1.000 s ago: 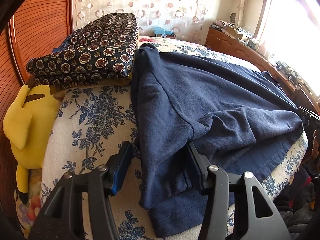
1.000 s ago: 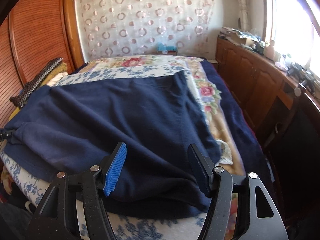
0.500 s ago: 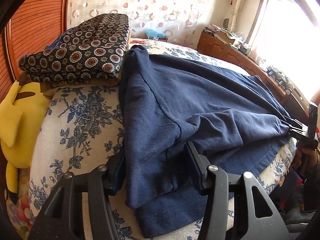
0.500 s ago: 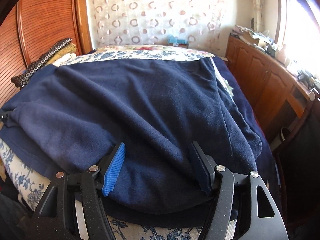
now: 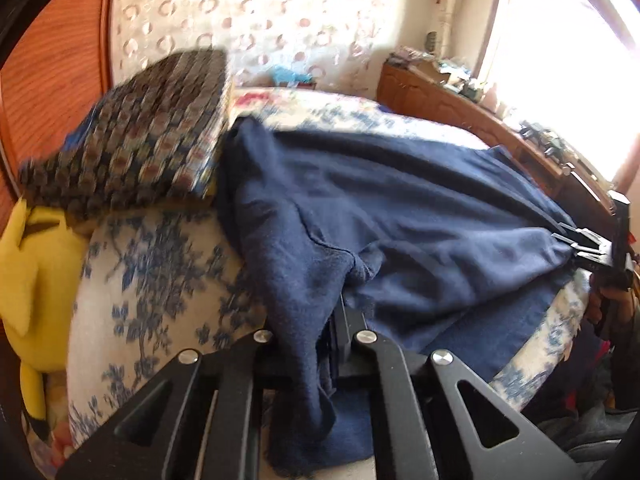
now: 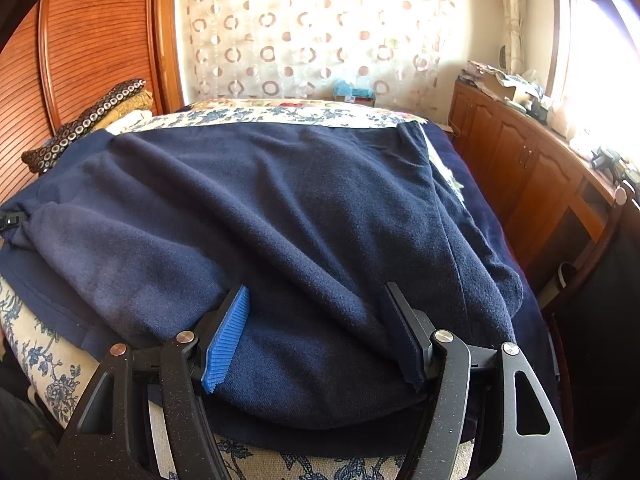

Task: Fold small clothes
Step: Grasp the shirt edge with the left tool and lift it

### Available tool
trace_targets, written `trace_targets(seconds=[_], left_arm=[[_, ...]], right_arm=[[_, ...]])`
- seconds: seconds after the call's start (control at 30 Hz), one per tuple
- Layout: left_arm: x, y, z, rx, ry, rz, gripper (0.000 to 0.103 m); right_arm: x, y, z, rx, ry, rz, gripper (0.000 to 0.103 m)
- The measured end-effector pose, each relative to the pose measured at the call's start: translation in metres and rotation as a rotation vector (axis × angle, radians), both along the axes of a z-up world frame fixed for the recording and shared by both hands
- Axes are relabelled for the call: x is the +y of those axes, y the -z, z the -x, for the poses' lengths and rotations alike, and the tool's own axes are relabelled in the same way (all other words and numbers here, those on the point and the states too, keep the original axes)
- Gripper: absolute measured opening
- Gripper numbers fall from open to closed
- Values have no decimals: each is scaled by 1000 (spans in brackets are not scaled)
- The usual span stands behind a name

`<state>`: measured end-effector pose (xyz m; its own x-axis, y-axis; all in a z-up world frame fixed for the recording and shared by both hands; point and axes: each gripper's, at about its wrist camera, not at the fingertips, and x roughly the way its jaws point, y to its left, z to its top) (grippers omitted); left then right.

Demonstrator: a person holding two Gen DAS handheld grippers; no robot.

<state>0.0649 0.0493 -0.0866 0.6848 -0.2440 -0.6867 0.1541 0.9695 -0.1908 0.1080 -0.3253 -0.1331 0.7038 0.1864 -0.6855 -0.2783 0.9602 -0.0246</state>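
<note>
A navy blue garment (image 5: 420, 208) (image 6: 300, 208) lies spread over the floral bed cover (image 5: 160, 280). At the garment's near left edge, my left gripper (image 5: 336, 320) has its jaws closing. They stand almost together with a bunched fold of the navy cloth pinched between them, and loose cloth hangs over the fingers. My right gripper (image 6: 316, 292) rests at the garment's near right edge, jaws wide apart. A raised fold lies between its blue pad (image 6: 226, 340) and dark pad (image 6: 404, 336), neither pressing on it. The right gripper (image 5: 600, 252) also shows at the far right of the left wrist view.
A folded patterned cloth stack (image 5: 140, 136) (image 6: 80, 124) sits at the head of the bed, next to the garment. A yellow plush toy (image 5: 32, 272) lies at the left bed edge. Wooden cabinets (image 6: 520, 168) with clutter line the right side, and a wooden panel (image 6: 92, 40) stands behind.
My left jaws have come together on the garment's edge, bunching the cloth. The right gripper sank closer to the garment, then kept still with its jaws wide.
</note>
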Motion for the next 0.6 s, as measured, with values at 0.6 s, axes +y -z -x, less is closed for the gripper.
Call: trace_targets(seconds=[0.6], left_arm=[[-109, -111, -52, -234, 232, 50, 5]], right_arm=[[-31, -35, 12, -34, 24, -104, 68]])
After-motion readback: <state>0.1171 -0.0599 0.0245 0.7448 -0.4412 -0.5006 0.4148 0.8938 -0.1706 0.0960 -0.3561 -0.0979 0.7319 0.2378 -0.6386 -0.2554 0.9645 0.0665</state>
